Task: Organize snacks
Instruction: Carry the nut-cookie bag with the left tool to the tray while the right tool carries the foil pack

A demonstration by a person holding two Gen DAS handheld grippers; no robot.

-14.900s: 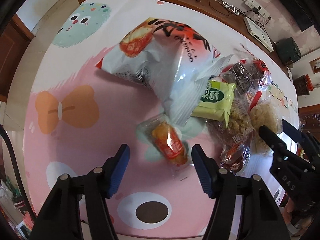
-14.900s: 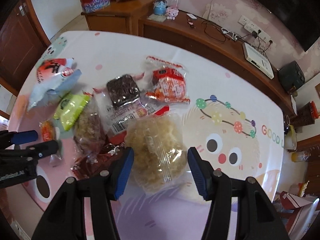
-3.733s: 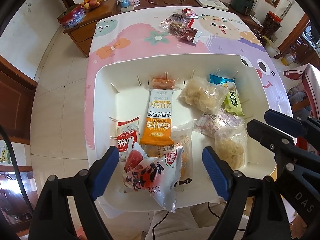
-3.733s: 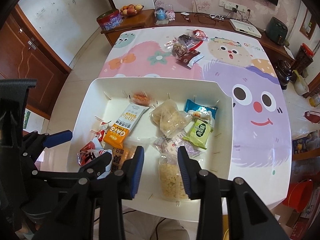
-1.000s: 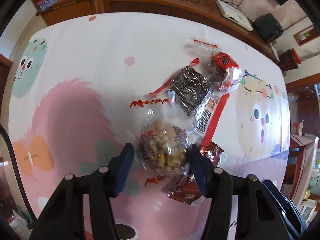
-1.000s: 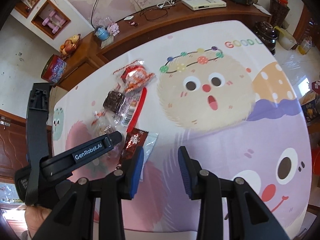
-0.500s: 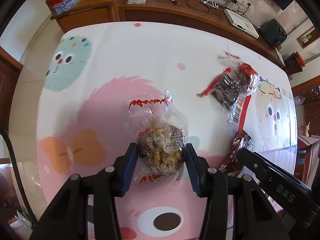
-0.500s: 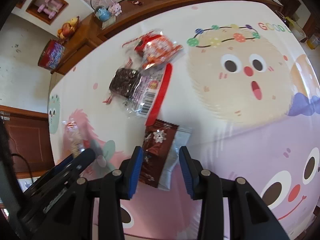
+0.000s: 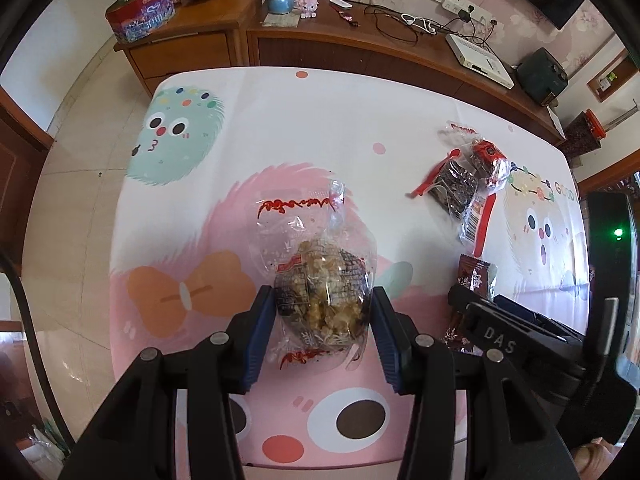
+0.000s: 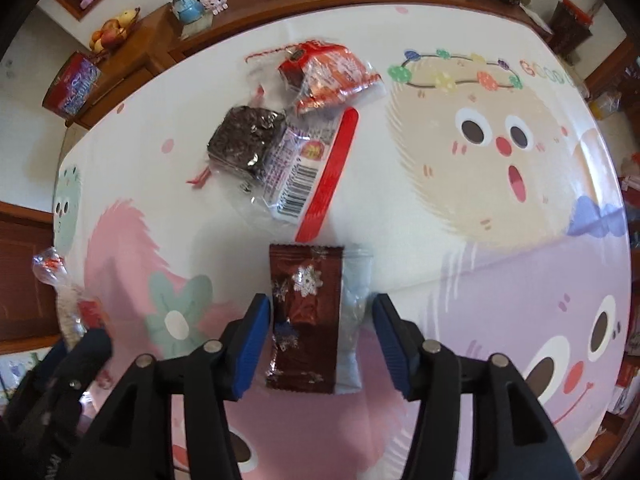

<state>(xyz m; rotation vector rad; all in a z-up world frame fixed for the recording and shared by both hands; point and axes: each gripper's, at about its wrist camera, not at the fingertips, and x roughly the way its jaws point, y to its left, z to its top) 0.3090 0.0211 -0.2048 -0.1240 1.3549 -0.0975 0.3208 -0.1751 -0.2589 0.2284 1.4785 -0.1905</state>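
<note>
**Q:** Now, what does each gripper hold, and where lie the snacks?

**A:** Left gripper [image 9: 323, 322]: clamped on the nut cake [image 9: 320, 286], a clear crinkled bag held above the tablecloth [image 9: 280, 120]. Right gripper [image 10: 316, 340]: jaws have just been opening and stand apart, straddling the brown packet [image 10: 306, 316], which lies flat on the cloth; the pads do not press it. Further off lie the dark bar [image 10: 248, 140] and the red pack [image 10: 324, 72], touching each other. No tray is in view.

**Q:** What could go wrong?

**A:** Likely three faults. First, the pads grip the cake across loose film, so the bag may slide or swing out if the hand tilts. Second, the brown packet is thin and flat; closing jaws may skate over it or buckle it instead of lifting, and the pale wrapper [image 10: 352, 304] partly beneath it may come along. Third, the two grippers work near each other, so a hasty move could knock one against the other.
</note>
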